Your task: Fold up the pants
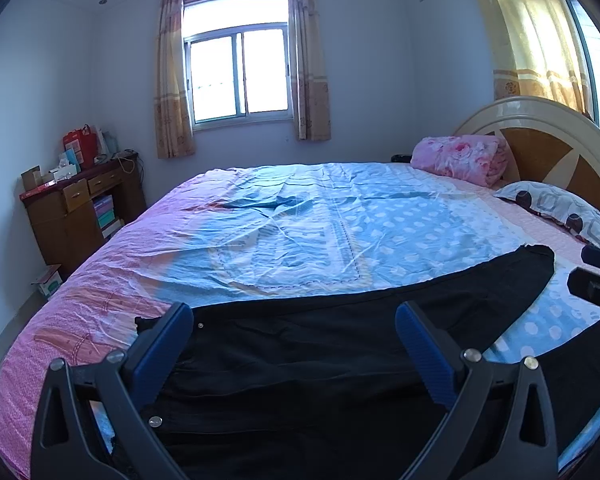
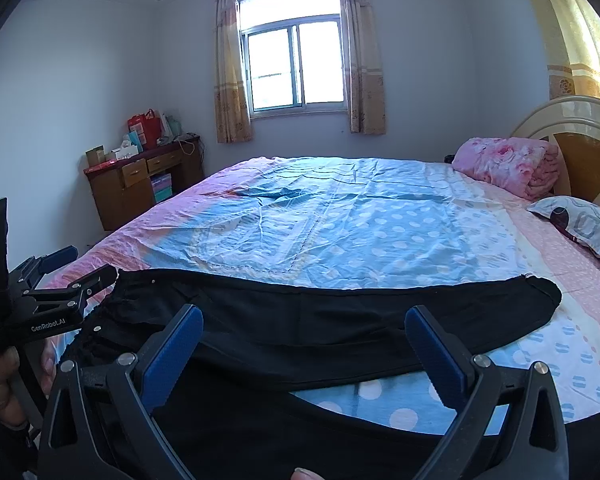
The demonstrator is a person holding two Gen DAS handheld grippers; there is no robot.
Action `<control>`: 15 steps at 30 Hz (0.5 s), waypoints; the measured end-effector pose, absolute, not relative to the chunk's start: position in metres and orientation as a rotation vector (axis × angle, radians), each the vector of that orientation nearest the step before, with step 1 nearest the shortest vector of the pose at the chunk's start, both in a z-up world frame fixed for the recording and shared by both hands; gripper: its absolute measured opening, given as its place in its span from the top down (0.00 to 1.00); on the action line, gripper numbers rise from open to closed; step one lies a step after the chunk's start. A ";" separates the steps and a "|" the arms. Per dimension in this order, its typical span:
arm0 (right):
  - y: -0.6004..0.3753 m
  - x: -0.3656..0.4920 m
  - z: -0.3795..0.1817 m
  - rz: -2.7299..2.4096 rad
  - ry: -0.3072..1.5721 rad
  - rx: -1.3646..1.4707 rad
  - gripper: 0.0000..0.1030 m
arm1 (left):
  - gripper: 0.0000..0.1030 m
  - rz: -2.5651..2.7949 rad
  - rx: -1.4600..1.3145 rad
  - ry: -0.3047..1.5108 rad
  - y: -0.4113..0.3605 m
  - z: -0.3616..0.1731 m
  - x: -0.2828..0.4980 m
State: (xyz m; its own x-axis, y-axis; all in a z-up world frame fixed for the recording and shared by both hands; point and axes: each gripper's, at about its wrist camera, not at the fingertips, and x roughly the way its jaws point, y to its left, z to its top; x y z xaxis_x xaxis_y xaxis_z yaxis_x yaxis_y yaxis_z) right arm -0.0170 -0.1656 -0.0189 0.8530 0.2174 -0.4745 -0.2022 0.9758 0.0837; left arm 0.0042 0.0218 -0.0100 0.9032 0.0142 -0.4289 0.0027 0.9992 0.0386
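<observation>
Black pants [image 2: 300, 320] flat on bed [image 2: 340, 220], soft/limp (probably light), grab waistband + hem; both grippers [image 1: 294, 344] [image 2: 304, 344] wide open, holding nothing.

You have a bed [image 1: 308, 216] with a blue-and-pink sheet. Black pants [image 1: 340, 344] lie spread along its near edge. Far right, by the headboard, sit a rolled pink blanket [image 1: 464, 156] and a patterned pillow [image 1: 556, 208].

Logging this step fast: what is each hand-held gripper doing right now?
Left hand-held gripper: open, holding nothing, over the black fabric pants.
Right hand-held gripper: open, holding nothing, over the same pants.
</observation>
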 end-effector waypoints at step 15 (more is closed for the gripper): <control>-0.167 -0.015 -0.019 0.212 0.514 0.038 0.01 | 0.00 0.005 0.038 0.442 0.022 -0.010 0.004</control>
